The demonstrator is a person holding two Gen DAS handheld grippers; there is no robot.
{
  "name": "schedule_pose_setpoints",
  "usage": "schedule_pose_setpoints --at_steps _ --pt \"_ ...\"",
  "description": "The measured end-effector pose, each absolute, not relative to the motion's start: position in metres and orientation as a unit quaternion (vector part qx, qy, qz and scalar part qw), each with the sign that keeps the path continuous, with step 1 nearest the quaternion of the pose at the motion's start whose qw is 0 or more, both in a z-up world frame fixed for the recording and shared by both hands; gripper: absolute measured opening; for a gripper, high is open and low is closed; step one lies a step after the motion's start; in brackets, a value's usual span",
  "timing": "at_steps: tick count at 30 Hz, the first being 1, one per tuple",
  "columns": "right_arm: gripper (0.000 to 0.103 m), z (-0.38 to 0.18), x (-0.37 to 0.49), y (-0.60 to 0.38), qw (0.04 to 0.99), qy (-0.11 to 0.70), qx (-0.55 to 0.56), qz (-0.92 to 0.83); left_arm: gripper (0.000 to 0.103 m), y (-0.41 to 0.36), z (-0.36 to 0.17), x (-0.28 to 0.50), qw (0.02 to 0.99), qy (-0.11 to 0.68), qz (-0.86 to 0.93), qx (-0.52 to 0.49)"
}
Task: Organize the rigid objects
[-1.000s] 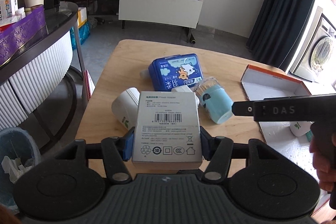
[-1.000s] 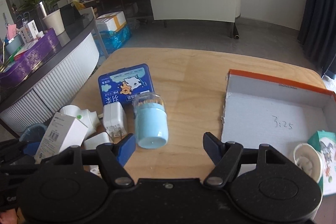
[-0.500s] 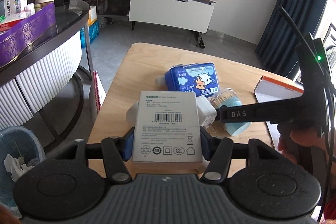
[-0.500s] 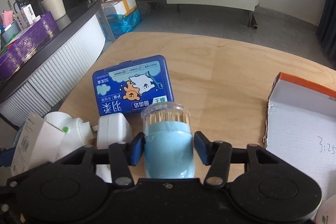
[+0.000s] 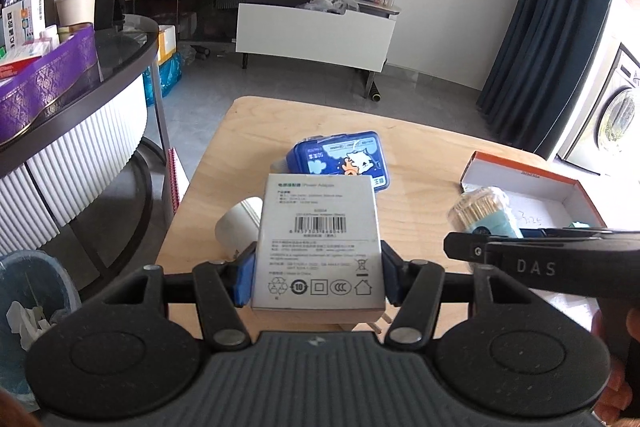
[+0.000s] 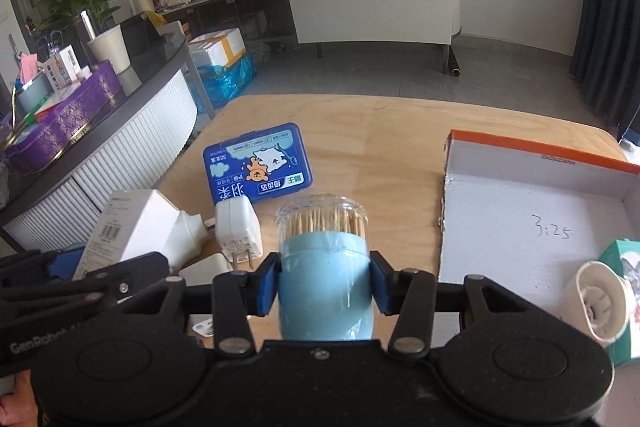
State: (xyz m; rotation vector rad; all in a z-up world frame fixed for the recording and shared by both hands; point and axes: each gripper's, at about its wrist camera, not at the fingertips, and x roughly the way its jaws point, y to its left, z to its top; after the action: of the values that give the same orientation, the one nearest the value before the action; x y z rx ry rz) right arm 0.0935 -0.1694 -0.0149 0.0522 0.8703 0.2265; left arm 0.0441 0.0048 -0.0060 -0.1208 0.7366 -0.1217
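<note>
The left gripper (image 5: 318, 277) is clamping the white power-adapter box (image 5: 318, 243) by its stiff, light side walls above the table (image 5: 416, 147). The right gripper (image 6: 325, 287) is gripping the toothpick jar (image 6: 325, 267) around its slick blue base; its clear lid looks loose-prone, so it probably wants keeping level.

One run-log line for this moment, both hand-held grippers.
left hand-held gripper: shut on white barcoded cardboard box | right hand-held gripper: shut on light-blue toothpick jar | orange-rimmed white tray: ahead

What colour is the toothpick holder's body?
Light blue, under a clear lid; the toothpick holder shows best in the right wrist view.
</note>
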Motion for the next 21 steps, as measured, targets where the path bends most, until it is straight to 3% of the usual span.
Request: schedule_pose_setpoints --at_steps 21 --pt "0.057 0.032 0.014 -0.202 0.918 0.389 0.051 0.053 0.06 -0.038 0.016 0.003 0.933 0.351 -0.061 -0.037"
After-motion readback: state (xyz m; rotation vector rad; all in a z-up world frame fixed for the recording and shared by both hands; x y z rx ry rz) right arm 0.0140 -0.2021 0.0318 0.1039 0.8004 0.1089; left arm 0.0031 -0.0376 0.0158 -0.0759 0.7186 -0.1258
